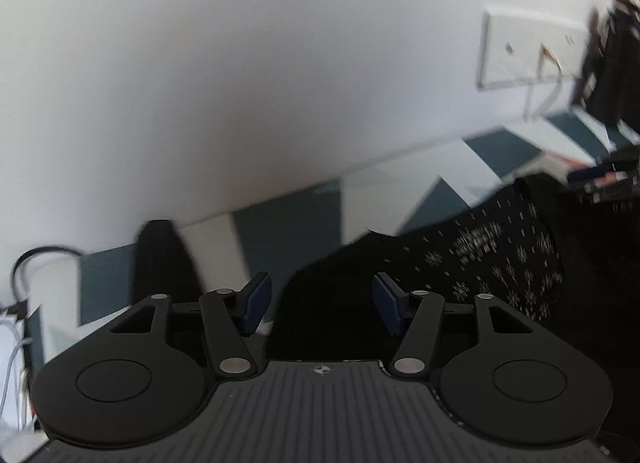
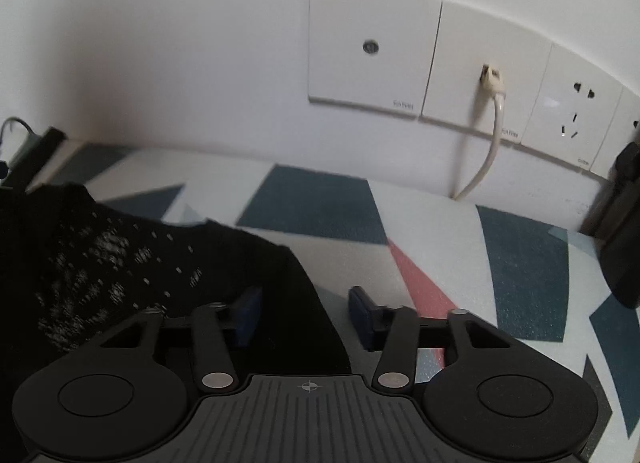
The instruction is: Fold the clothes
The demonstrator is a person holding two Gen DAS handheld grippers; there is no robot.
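Jaws apart over patterned cloth (image 2: 520, 255)

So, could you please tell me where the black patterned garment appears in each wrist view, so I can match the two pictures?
Left wrist view: the black patterned garment fills the lower right, reaching in between the open fingers of the left gripper.
Right wrist view: it lies at the lower left, its edge running between the open fingers of the right gripper.
Shared landmark: the white wall socket panel with a cable plugged in.
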